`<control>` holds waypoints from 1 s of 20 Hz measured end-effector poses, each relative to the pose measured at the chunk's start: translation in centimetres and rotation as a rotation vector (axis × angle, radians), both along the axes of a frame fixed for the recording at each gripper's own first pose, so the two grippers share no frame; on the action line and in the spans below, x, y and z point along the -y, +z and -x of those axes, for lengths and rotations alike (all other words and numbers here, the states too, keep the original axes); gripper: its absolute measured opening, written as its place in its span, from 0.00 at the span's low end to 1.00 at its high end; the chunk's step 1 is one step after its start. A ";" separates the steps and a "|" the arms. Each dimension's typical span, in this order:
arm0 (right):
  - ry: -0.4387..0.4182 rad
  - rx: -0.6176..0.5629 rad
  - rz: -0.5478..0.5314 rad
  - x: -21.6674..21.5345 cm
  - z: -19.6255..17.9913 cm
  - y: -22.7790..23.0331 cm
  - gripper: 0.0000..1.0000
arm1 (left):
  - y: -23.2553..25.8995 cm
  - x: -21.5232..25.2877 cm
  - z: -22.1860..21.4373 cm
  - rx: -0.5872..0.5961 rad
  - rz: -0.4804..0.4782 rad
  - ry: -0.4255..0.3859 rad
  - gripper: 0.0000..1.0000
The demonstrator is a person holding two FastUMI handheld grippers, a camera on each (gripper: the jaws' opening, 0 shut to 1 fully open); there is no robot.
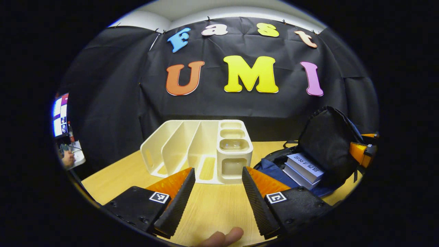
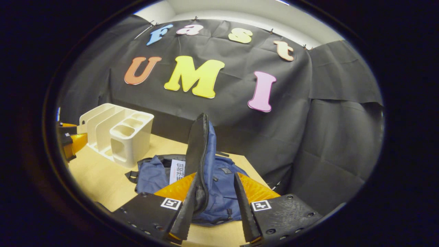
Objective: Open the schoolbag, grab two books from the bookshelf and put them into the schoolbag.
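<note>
left gripper (image 1: 218, 200): fingers apart, nothing between them, low over the tabletop (image 1: 212, 206), facing the bookshelf (image 1: 199, 151) | right gripper (image 2: 212, 206): fingers apart, raised schoolbag flap (image 2: 199, 154) against the left finger | schoolbag (image 1: 325, 151): open on the tabletop, right of the bookshelf | two books (image 1: 303, 169): stacked inside the schoolbag

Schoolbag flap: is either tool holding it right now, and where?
The flap stands raised between the right tool's spread fingers, against the left one near its edge; a clamped hold cannot be told. The left tool is open and holds nothing.
</note>
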State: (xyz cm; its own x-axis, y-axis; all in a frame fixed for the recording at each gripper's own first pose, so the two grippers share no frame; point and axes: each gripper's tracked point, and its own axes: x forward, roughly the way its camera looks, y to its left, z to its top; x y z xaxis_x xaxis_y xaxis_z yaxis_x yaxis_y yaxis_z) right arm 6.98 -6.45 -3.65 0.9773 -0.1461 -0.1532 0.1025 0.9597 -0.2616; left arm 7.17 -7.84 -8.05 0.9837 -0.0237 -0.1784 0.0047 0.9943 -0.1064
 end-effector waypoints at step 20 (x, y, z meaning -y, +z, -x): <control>0.053 0.149 -0.102 -2.1 11.0 4.9 0.96 | 6.3 -7.6 7.6 0.132 -0.014 -0.021 1.00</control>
